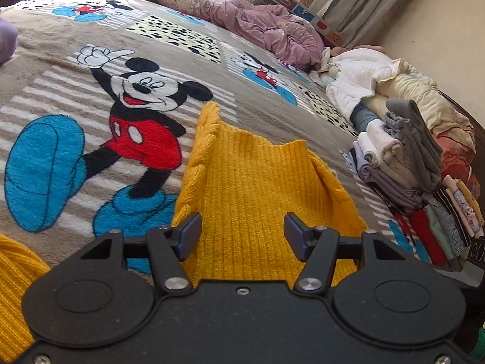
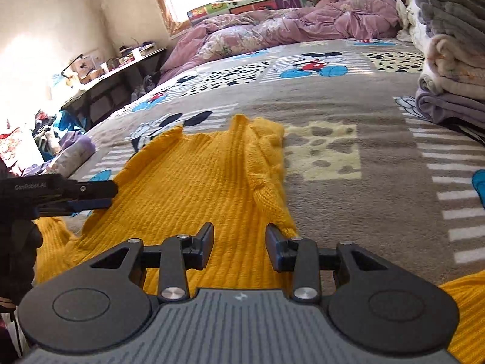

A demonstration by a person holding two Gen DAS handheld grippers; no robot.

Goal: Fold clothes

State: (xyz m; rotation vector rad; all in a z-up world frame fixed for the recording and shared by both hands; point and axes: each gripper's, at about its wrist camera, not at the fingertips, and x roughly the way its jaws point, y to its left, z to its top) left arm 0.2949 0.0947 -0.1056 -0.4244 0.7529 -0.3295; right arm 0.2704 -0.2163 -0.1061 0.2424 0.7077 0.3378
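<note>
Both tools hover over the yellow knit sweater (image 2: pixel 194 182), fingers spread and pinching nothing: the right gripper (image 2: pixel 239 247) above its near part, the left gripper (image 1: pixel 242 238) likewise. This looks like a pause between folds; next, I judge, each must grip an edge. The ribbed sweater lies partly folded near the blanket's (image 2: pixel 363 188) front edge. Folded clothes (image 1: pixel 403 163) are stacked along the right edge.

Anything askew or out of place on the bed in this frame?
The stack of folded clothes at the bed's edge leans, its grey top piece tipped up on edge. The yellow sweater lies half-folded, one side doubled over unevenly. Nothing is spilled or damaged.
</note>
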